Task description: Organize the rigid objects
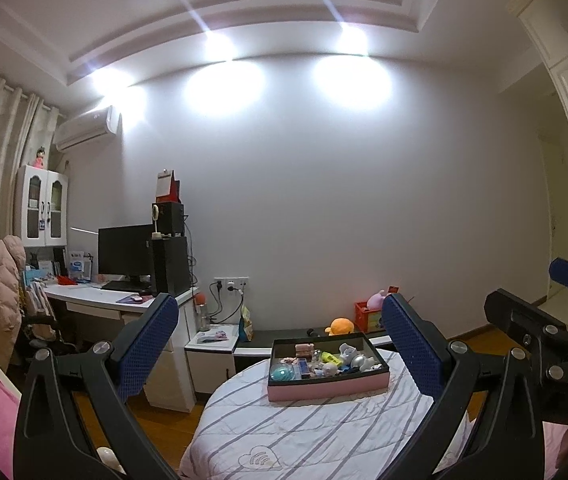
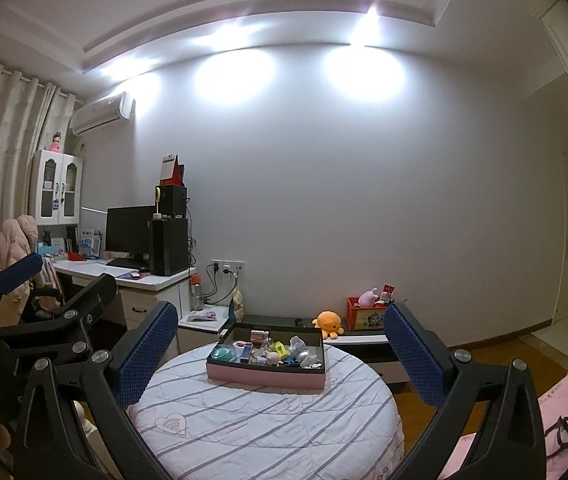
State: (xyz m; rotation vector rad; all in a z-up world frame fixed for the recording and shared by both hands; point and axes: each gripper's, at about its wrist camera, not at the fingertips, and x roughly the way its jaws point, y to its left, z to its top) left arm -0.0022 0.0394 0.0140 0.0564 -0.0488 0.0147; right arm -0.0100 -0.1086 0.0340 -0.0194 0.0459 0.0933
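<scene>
A shallow pink box (image 1: 325, 389) with a black inside stands on a round striped bedcover (image 1: 315, 432); in the right wrist view the box (image 2: 266, 376) sits on the cover (image 2: 268, 420) too. Several small items lie in it: a teal ball (image 1: 282, 372), a yellow piece (image 1: 329, 357), a silver ball (image 1: 357, 361) and a small wooden block (image 2: 258, 336). My left gripper (image 1: 280, 320) hangs open well short of the box, holding nothing. My right gripper (image 2: 282, 330) is open and empty as well, at the same distance. Each gripper shows at the edge of the other's view.
A white desk (image 1: 96, 294) with a monitor (image 1: 124, 254) and black speakers stands at the left. A low cabinet (image 1: 212, 346) and a dark bench with an orange plush (image 1: 339, 326) and a red box (image 1: 368, 316) line the wall. Pink bedding (image 2: 563, 400) lies at right.
</scene>
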